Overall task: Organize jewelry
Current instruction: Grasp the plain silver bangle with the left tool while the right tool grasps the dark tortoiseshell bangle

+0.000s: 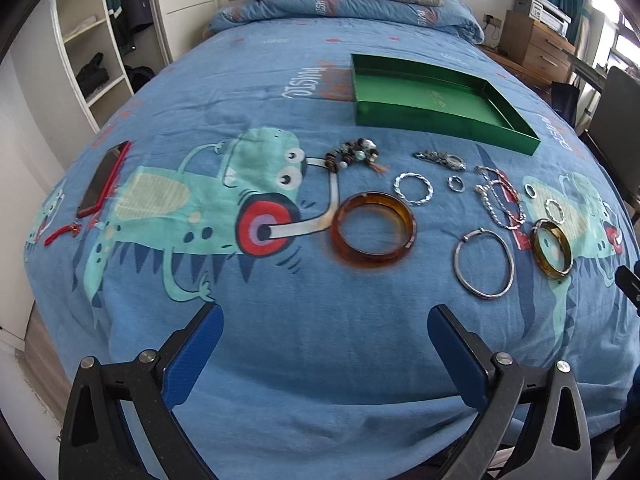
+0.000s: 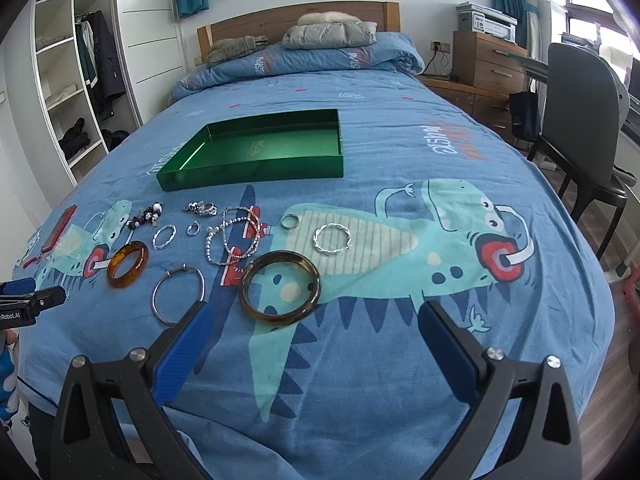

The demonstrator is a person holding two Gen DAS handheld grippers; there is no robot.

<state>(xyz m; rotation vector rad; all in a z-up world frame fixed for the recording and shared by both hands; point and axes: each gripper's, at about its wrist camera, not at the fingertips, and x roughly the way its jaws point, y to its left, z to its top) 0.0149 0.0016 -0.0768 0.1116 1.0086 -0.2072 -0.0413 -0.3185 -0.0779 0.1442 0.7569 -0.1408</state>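
Note:
Several pieces of jewelry lie on the blue bedspread. In the left wrist view an amber bangle (image 1: 375,231) lies ahead of my open left gripper (image 1: 324,322), with a thin silver hoop (image 1: 484,264), a darker bangle (image 1: 553,248), a beaded bracelet (image 1: 352,155) and silver chains (image 1: 502,200) around it. The empty green tray (image 1: 440,100) sits beyond. In the right wrist view my open right gripper (image 2: 316,320) hovers just short of the dark bangle (image 2: 281,287); the silver hoop (image 2: 178,294), amber bangle (image 2: 127,264), twisted silver ring (image 2: 332,238) and green tray (image 2: 256,152) show too.
A red-cased phone (image 1: 105,178) lies at the left of the bed. Pillows and a folded jacket (image 2: 330,34) are at the headboard. A chair (image 2: 580,128) and wooden drawers (image 2: 490,62) stand to the right, open shelves (image 2: 68,92) to the left.

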